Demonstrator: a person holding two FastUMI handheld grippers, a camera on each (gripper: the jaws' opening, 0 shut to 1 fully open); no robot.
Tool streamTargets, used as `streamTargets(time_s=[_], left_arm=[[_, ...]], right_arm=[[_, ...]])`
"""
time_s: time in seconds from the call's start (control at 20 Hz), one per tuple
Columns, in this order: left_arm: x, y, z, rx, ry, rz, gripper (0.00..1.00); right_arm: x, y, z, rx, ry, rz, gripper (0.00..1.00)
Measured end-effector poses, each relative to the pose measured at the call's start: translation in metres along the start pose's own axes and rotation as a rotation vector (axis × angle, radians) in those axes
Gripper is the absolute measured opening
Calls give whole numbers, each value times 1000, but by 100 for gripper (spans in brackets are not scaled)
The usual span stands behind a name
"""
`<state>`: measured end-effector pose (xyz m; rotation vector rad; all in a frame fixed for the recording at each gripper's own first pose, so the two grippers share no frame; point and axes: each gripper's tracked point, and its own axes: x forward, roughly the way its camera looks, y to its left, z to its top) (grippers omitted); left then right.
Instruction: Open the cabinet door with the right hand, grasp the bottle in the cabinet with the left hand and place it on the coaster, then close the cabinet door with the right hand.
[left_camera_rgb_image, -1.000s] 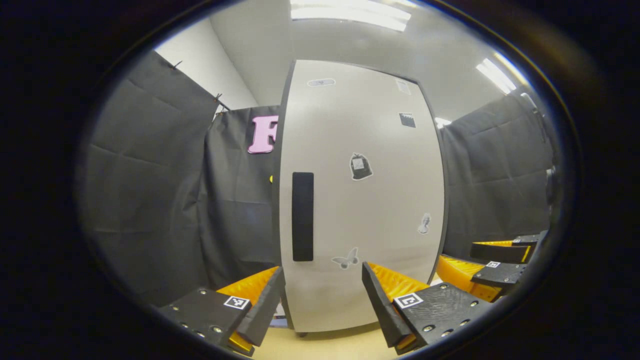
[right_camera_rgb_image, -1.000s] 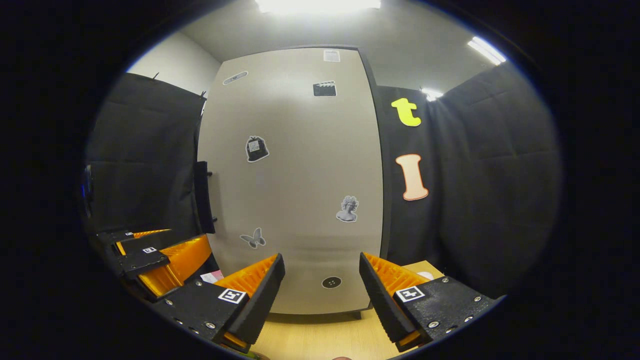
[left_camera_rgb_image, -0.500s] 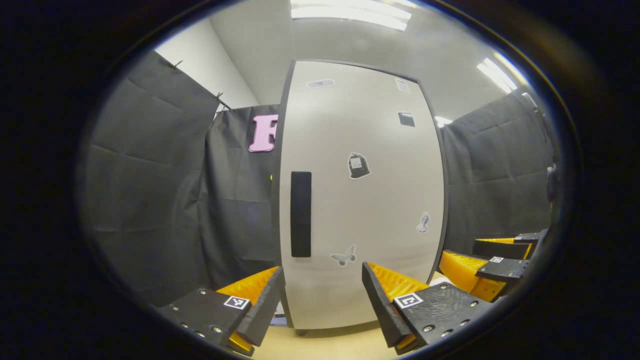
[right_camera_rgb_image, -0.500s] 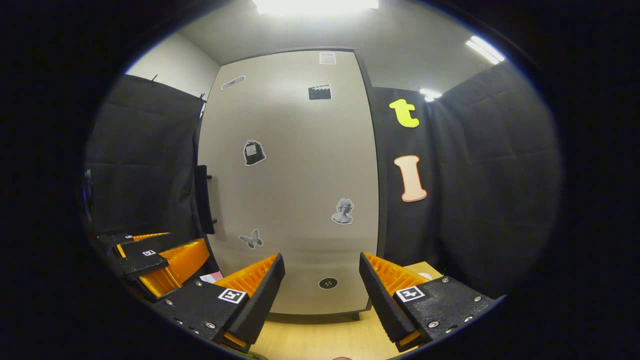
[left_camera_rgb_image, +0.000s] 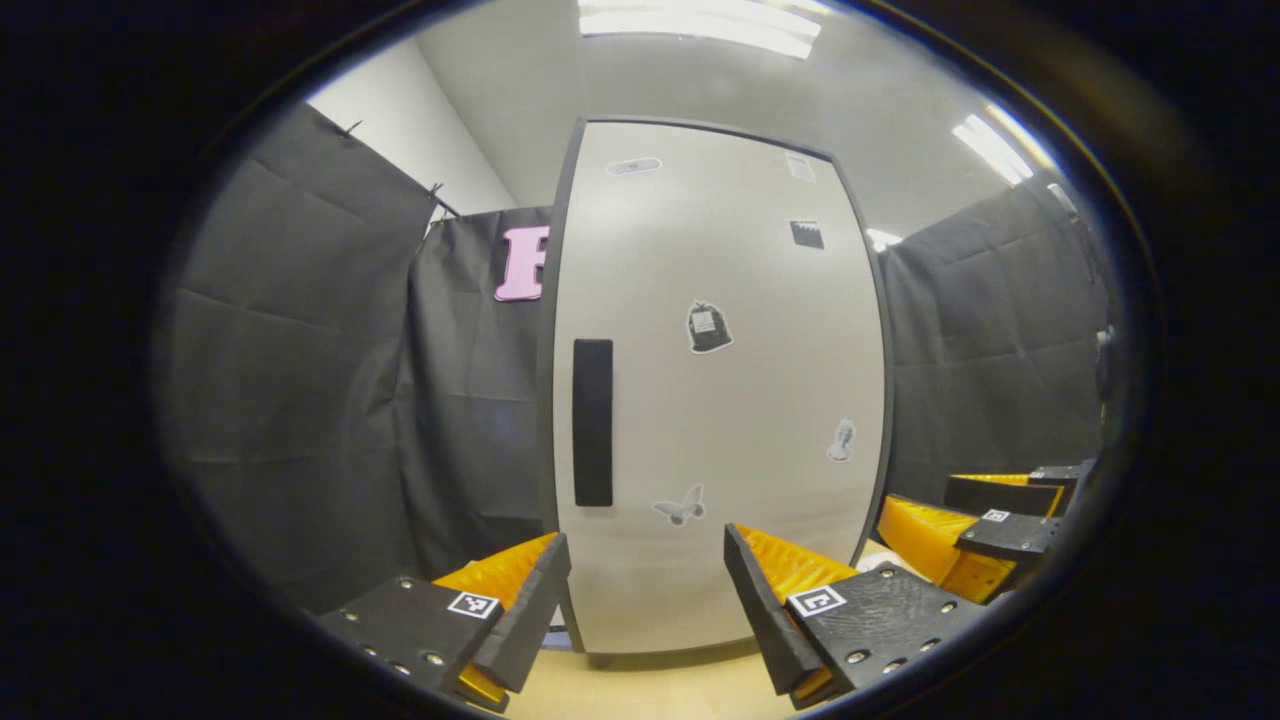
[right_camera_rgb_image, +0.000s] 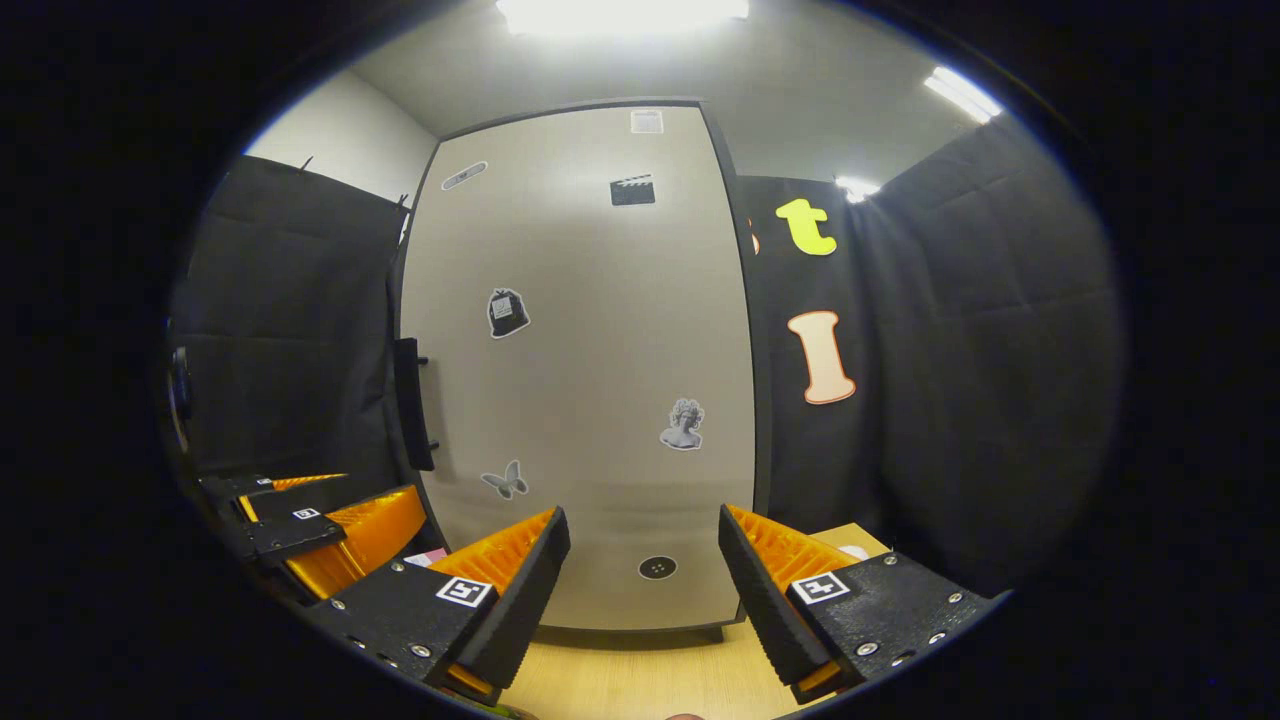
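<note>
Before black cloth walls (left_camera_rgb_image: 300, 400), wooden tabletop (right_camera_rgb_image: 640, 680).

The right gripper (right_camera_rgb_image: 645, 560) hangs with its fingers spread wide and empty, facing the closed cabinet door (right_camera_rgb_image: 590, 380), whose dark handle (right_camera_rgb_image: 411, 402) sits on its left edge. The left gripper (right_camera_rgb_image: 330, 520) shows at the lower left, near that handle, above the wooden table (right_camera_rgb_image: 640, 680).
</note>
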<state>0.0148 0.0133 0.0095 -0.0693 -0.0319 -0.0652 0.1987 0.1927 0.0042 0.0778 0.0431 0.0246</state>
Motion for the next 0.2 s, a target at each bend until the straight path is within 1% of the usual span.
streamTargets(time_s=[0.05,0.15,0.2], left_arm=[[0,-1,1,-2,-1,-1,92],[-3,-6,1,0,-5,-7,92],[-3,-6,2,3,-7,-7,89]], right_arm=[[0,0,0,1,0,1,92],[0,-1,1,0,-2,3,93],[0,-1,0,0,-2,4,93]])
